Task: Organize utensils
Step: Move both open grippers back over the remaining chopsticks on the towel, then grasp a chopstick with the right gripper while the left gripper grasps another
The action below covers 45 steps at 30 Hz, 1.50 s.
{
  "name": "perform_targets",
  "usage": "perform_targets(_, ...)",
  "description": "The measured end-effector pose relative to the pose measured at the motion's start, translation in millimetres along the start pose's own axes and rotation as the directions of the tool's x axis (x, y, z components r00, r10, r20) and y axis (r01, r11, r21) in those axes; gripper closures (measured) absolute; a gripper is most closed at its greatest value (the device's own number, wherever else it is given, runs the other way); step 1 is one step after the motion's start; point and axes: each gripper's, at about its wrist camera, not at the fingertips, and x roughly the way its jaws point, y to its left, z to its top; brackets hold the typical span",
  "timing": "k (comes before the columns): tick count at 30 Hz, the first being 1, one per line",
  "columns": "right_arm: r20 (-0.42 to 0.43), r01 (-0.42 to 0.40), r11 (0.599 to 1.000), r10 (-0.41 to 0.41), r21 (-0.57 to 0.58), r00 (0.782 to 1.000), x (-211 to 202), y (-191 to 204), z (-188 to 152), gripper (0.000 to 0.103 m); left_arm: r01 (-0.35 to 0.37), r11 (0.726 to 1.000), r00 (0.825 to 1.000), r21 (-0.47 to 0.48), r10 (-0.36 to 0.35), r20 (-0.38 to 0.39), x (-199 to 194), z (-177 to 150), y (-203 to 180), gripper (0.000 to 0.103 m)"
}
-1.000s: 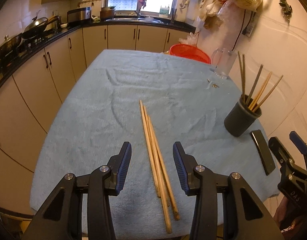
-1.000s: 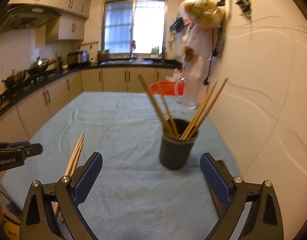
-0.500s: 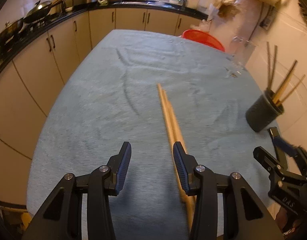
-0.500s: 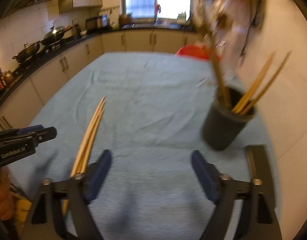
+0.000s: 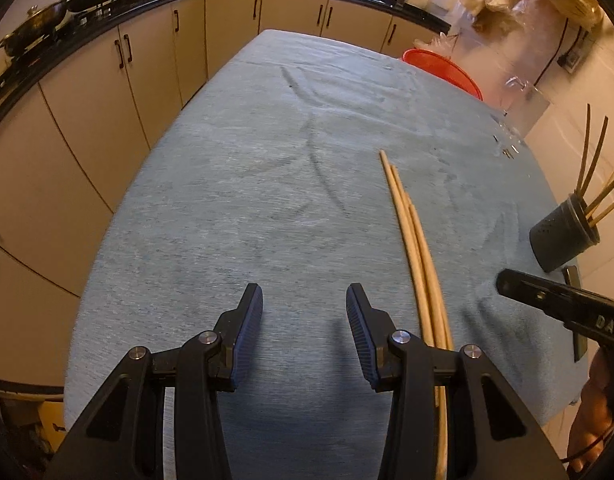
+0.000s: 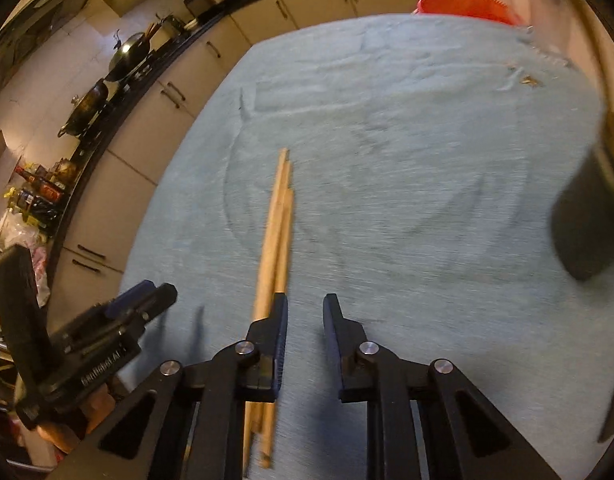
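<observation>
Three wooden chopsticks point(image 5: 413, 236) lie side by side on the blue cloth point(image 5: 267, 160), pointing away from me; they also show in the right wrist view point(image 6: 277, 220). A dark holder point(image 5: 563, 236) with several chopsticks standing in it sits at the table's right edge and appears blurred in the right wrist view point(image 6: 587, 212). My left gripper point(image 5: 304, 300) is open and empty, just left of the loose chopsticks. My right gripper point(image 6: 304, 312) is open with a narrow gap, low over the cloth, its left finger over the chopsticks' near ends.
A red basket point(image 5: 443, 70) and a clear glass jug point(image 5: 527, 104) stand at the far right of the table. A flat black object point(image 5: 579, 312) lies near the holder. Kitchen cabinets point(image 5: 107, 92) run along the left.
My left gripper has shifted left, so the chopsticks now lie to its right. My right gripper has swung left and down to the chopsticks and its jaws have narrowed.
</observation>
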Motion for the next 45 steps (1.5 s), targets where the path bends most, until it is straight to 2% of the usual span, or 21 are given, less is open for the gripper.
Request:
perform_targets(8,-0.063,0.01,0.999,-0.012,-0.032,0.998,36.0,29.0,13.2,0.087,0.003,0.999,1.0,-0.034,-0.003,0.007,-4.1,-1.0,21.6,0.061)
perform_targets(18,-0.112,0.064,0.996,-0.07,-0.059,0.991,60.9,35.4,20.4,0.092,0.011,0.999,1.0,-0.032,-0.01,0.005,-3.7,-0.3,23.3,0.061)
perform_targets(20,-0.1,0.081,0.994,-0.089,-0.079,0.991,60.8,36.5,20.3,0.096,0.011,0.999,1.0,-0.03,-0.011,0.0,-3.5,1.2,23.5,0.061)
perform_targets(25,-0.06,0.062,0.995,-0.067,-0.078,0.996,42.8,28.1,18.8,0.096,0.025,1.0,1.0,-0.017,-0.025,-0.018,-1.1,5.6,17.2,0.061)
perform_targets(30,0.026,0.072,0.997,-0.071,-0.034,0.997,9.3,9.0,21.8,0.096,0.084,0.996,0.994,0.01,-0.083,-0.069,9.9,17.8,-4.4,0.061)
perform_targets(32,0.042,0.09,0.996,-0.089,-0.021,0.995,1.7,0.1,21.3,0.102,0.105,0.994,0.991,0.021,-0.103,-0.088,15.2,23.0,-12.9,0.061)
perform_targets(35,0.053,0.116,0.993,-0.115,-0.001,0.992,-4.4,-13.7,20.0,0.102,0.129,0.992,0.984,0.018,-0.125,-0.13,29.4,36.2,-28.6,0.061)
perform_targets(39,0.036,0.108,0.994,-0.109,0.015,0.993,-4.0,-27.7,16.0,0.102,0.153,0.988,0.972,-0.004,-0.151,-0.181,47.5,52.1,-42.7,0.061)
perform_targets(43,0.022,0.09,0.996,-0.09,0.025,0.996,-1.3,-34.5,13.5,0.101,0.127,0.992,0.972,-0.008,-0.126,-0.198,59.2,66.4,-52.3,0.062)
perform_targets(45,0.019,0.079,0.996,-0.079,0.029,0.997,-1.1,-36.8,13.0,0.101,0.113,0.994,0.973,0.0,-0.11,-0.205,63.9,72.2,-59.1,0.067)
